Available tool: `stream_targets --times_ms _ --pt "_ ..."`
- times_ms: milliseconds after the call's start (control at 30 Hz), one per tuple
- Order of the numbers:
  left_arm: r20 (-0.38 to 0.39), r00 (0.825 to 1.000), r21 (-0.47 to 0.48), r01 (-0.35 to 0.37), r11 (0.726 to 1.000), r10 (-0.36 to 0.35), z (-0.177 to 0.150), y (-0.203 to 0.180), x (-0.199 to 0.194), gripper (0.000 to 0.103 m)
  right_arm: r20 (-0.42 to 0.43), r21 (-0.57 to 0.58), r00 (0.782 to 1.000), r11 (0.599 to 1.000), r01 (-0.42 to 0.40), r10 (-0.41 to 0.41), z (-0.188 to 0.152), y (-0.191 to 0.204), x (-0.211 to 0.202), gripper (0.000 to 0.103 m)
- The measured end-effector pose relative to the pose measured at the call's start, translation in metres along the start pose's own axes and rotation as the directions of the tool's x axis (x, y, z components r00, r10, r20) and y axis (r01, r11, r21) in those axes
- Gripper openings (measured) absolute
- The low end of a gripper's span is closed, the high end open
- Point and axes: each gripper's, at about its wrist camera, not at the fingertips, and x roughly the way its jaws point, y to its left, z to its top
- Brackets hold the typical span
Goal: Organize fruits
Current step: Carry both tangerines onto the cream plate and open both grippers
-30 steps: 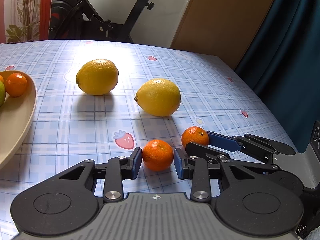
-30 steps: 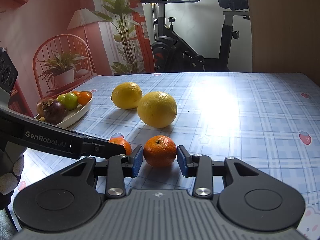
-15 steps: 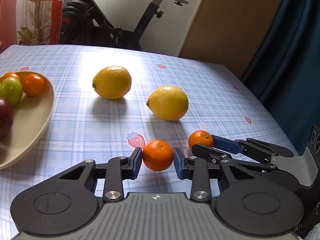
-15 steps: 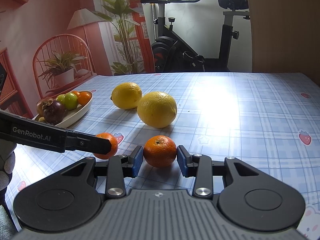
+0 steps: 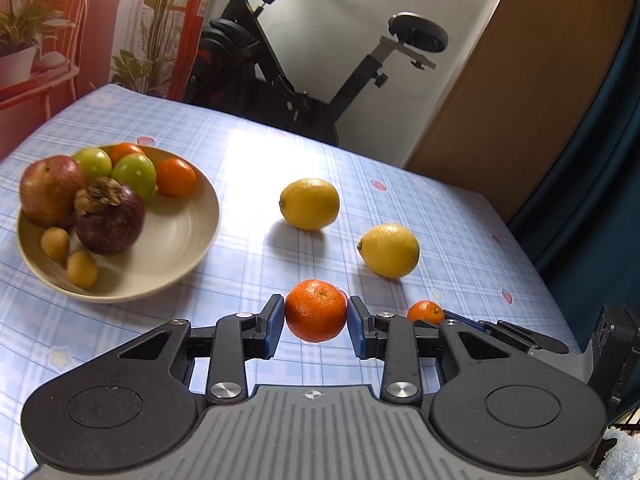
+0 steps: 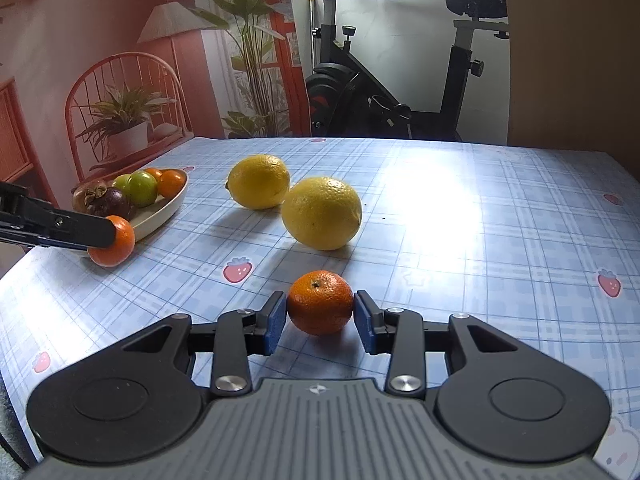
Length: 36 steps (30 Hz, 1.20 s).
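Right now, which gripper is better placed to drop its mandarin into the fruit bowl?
The left gripper: its mandarin is lifted beside the bowl. The right gripper holds its mandarin low, farther away.

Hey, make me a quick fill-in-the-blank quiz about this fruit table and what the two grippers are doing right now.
1. Each gripper is shut on a small ____ fruit: the left gripper on the left mandarin, the right gripper on the right mandarin.
2. Loose on the tablecloth lie ____ lemons.
3. The bowl holds two ____ round fruits behind the dark purple one.
4. Beyond the table stands an exercise ____.

Missing words: orange; two; green; bike
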Motion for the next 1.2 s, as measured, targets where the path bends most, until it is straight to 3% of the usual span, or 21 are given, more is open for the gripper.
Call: stream_targets --times_ms 100,333,600,867,1200 --pt "0.022 1.000 -0.013 -0.006 1.000 0.006 0.006 0.005 -0.010 0.036 0.032 0.000 0.999 1.000 -0.025 0.025 0.015 0.010 -0.008 0.040" --pt "0.086 0.996 -0.046 -0.011 0.999 0.015 0.032 0.020 -0.030 0.036 0.117 -0.123 0.990 0.990 -0.063 0.077 0.068 0.043 -0.019 0.040" --pt "0.100 0.993 -0.086 -0.048 0.995 0.056 0.076 0.052 -0.032 0.036 0.162 -0.226 0.979 0.970 -0.086 0.124 0.115 0.077 0.001 0.040" --pt "-0.030 0.994 -0.085 -0.105 0.991 0.102 0.107 0.082 0.013 0.036 0.034 -0.336 0.983 0.929 -0.157 0.179 0.100 0.114 0.067 0.040" --pt "-0.116 0.989 -0.069 -0.105 0.992 0.097 0.113 0.100 0.053 0.036 -0.078 -0.360 0.964 0.894 -0.267 0.256 0.083 0.138 0.123 0.039"
